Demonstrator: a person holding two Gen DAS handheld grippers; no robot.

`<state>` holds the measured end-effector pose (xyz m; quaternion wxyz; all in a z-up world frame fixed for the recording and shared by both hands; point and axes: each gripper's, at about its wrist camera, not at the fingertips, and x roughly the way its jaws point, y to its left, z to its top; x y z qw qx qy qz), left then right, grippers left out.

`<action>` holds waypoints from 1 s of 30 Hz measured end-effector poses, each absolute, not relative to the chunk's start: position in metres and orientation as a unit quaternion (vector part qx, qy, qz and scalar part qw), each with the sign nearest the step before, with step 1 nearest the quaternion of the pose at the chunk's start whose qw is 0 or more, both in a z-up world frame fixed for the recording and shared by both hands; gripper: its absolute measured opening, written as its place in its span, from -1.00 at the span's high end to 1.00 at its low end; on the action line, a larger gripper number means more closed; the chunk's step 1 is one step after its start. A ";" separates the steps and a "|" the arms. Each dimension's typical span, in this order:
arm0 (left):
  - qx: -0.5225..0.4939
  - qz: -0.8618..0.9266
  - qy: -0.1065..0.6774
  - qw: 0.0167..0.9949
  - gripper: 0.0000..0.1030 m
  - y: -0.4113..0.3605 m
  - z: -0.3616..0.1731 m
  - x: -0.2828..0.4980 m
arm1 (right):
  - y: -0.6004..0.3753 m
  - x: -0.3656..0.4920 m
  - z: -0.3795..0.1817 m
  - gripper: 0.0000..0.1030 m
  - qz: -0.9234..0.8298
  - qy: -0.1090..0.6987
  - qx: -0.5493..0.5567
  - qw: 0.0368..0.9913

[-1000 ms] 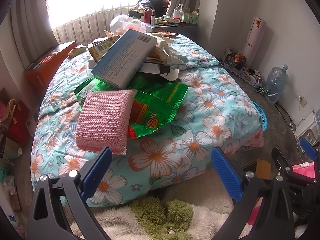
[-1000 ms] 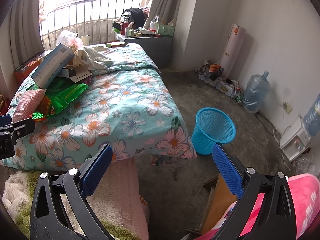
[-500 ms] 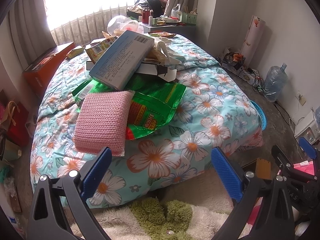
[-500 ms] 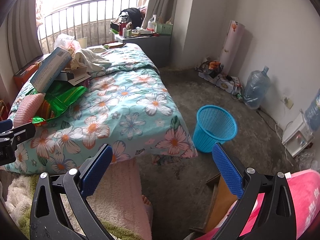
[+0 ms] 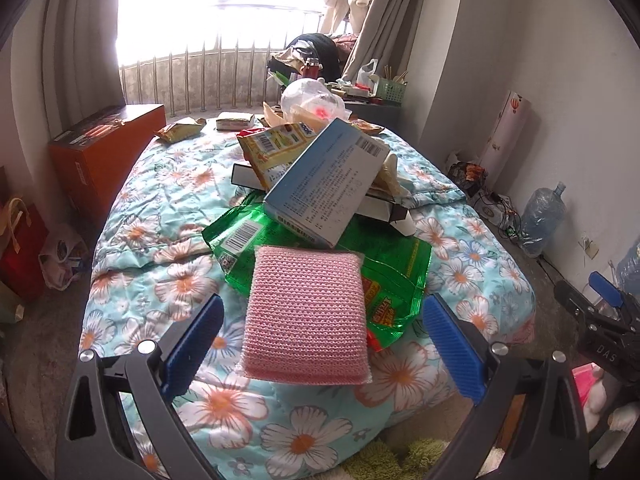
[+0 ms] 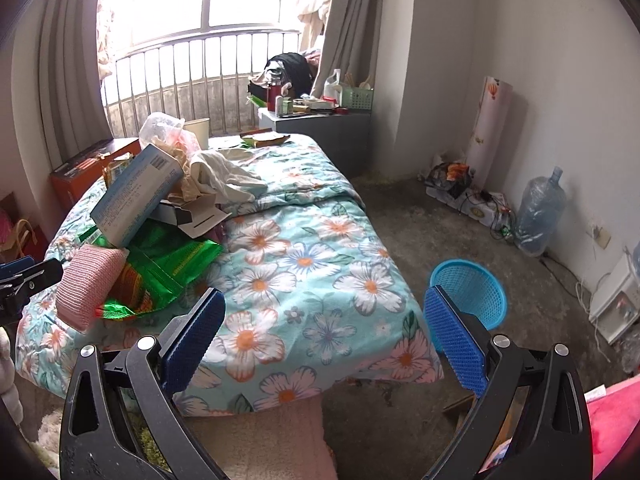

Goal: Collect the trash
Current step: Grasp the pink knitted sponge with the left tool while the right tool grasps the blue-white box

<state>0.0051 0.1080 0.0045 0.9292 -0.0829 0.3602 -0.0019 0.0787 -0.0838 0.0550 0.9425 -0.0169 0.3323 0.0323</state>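
Our left gripper (image 5: 320,344) and right gripper (image 6: 322,336) both gape empty before the bed (image 6: 320,264), where a pink sponge (image 5: 306,316) half hides green wrappers (image 5: 400,276), and only the right view shows the blue wastebasket (image 6: 470,292).

Left tongs (image 5: 322,338) and right tongs (image 6: 324,332) both gape wide — blue pads apart, gripping nothing.

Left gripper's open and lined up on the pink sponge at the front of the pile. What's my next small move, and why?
Probably ease the left gripper forward and down until its fingers straddle the pink sponge, then close. The jaws stand wide open and empty, and the sponge lies nearest, on top of the green wrapper, with nothing on it. The blue basket waits on the floor beside the bed.
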 end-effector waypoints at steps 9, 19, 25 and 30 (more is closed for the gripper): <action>-0.146 -0.013 0.438 0.887 -0.89 0.138 -0.026 0.036 | -0.048 0.110 0.044 -0.84 0.099 0.359 0.010 0.928; -0.125 -0.024 0.471 0.873 -0.89 0.130 -0.040 0.055 | -0.035 0.148 0.036 -0.84 0.129 0.393 0.048 0.909; -0.070 -0.008 0.488 0.870 -0.89 0.113 -0.050 0.060 | -0.021 0.163 0.036 -0.85 0.157 0.407 0.076 0.897; -0.052 -0.008 0.484 0.874 -0.89 0.110 -0.050 0.059 | -0.015 0.175 0.041 -0.84 0.226 0.414 0.136 0.871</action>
